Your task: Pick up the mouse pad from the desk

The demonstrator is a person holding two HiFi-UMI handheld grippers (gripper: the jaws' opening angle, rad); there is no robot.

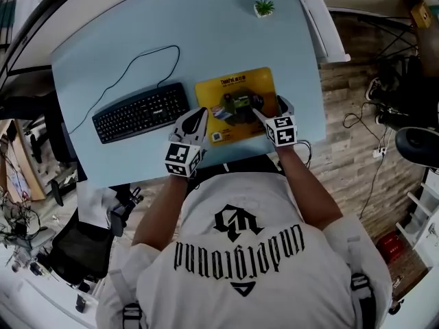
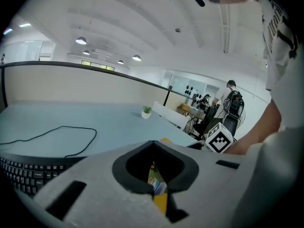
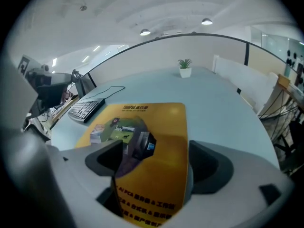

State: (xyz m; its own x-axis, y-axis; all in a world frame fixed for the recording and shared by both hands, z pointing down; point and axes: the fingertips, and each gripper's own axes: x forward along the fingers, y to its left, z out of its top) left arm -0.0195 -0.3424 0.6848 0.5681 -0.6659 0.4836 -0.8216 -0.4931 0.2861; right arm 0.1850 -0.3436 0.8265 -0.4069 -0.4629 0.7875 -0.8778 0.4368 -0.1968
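Right tongs (image 3: 154, 158) spread over the mouse pad (image 1: 240, 84) (left tongs (image 2: 152, 144) pressed together).

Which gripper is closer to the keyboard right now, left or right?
Left. The left gripper is at the mouse pad's left edge, just beside the keyboard's right end; the right gripper is over the mouse pad's right side, farther from the keyboard.
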